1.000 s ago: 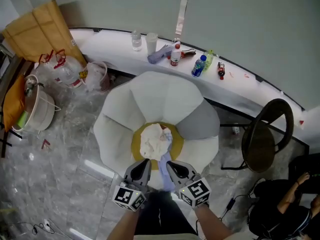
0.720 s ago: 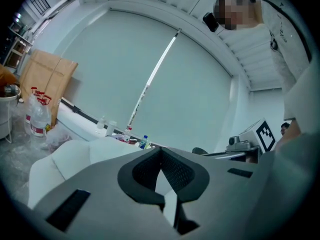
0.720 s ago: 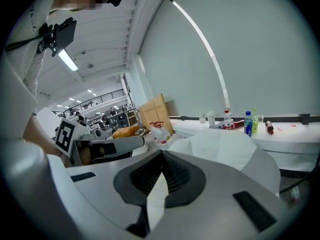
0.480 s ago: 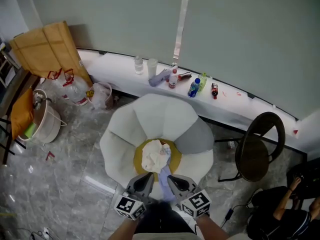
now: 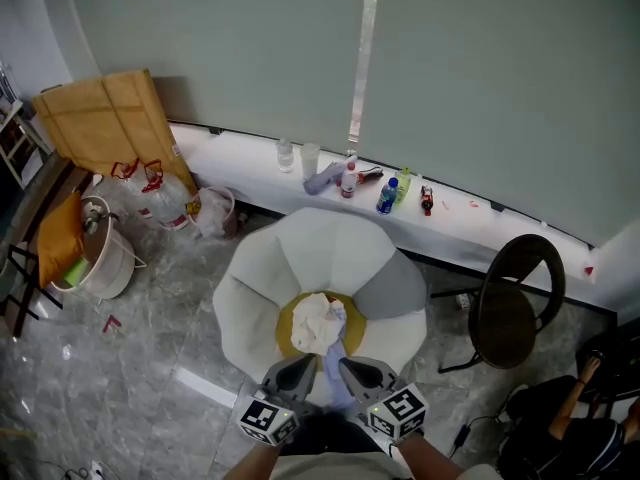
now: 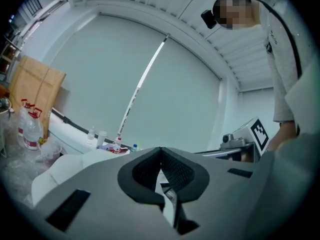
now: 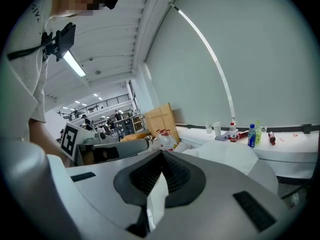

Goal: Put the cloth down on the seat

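A round white and grey petal-shaped seat point(image 5: 330, 253) has a yellow centre. On that centre lies a crumpled white cloth point(image 5: 316, 320), and a pale lavender strip of it runs down toward me between the grippers. My left gripper point(image 5: 298, 370) and right gripper point(image 5: 352, 370) are side by side at the seat's near edge. In the left gripper view the left gripper point(image 6: 161, 152) is shut, with a thin edge of cloth point(image 6: 168, 195) pinched between its pads. In the right gripper view the right gripper point(image 7: 161, 157) is shut on a white fold of cloth point(image 7: 157, 196).
A white ledge point(image 5: 240, 158) behind the seat holds bottles point(image 5: 386, 197) and a cup point(image 5: 310, 159). A dark round chair point(image 5: 518, 298) stands at the right. Cardboard point(image 5: 110, 128), water jugs point(image 5: 160, 196) and a pot point(image 5: 95, 258) crowd the left floor. A seated person point(image 5: 580, 408) is at bottom right.
The head view has pulled up and back, so the seat looks smaller and more of the wall shows. Both grippers stay together at the near edge with the cloth.
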A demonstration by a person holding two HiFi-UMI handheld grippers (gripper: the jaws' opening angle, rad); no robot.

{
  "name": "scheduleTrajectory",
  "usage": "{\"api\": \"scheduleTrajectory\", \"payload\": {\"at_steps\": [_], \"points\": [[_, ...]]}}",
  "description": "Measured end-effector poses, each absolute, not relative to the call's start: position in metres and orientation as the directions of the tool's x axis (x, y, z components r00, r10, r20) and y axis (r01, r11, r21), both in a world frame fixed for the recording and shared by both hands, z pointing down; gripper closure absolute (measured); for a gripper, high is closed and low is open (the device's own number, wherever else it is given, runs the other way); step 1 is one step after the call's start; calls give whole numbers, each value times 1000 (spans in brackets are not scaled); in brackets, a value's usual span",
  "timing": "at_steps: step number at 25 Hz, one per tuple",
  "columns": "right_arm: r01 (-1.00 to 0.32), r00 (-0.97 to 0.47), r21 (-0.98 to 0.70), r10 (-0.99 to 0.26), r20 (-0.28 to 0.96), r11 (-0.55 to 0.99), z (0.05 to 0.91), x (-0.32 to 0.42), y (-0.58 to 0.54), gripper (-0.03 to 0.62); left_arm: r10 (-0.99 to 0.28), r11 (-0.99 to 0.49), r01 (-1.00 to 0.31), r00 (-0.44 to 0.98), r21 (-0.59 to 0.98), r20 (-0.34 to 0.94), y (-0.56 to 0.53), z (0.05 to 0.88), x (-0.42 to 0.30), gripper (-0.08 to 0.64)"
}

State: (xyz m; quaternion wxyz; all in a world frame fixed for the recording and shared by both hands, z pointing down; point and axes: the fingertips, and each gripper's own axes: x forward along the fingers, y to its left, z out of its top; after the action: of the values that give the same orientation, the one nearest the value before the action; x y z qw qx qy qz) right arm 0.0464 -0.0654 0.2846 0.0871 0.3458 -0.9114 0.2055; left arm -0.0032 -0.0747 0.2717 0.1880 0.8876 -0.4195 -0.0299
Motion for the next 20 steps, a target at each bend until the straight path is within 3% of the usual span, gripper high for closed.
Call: {"api": "scheduleTrajectory", "payload": {"at_steps": [20], "points": [[-627, -777, -274, -565, 278, 729, 238, 39, -26, 578, -761, -589, -737, 644, 331, 78, -36, 229, -16, 548]]}}
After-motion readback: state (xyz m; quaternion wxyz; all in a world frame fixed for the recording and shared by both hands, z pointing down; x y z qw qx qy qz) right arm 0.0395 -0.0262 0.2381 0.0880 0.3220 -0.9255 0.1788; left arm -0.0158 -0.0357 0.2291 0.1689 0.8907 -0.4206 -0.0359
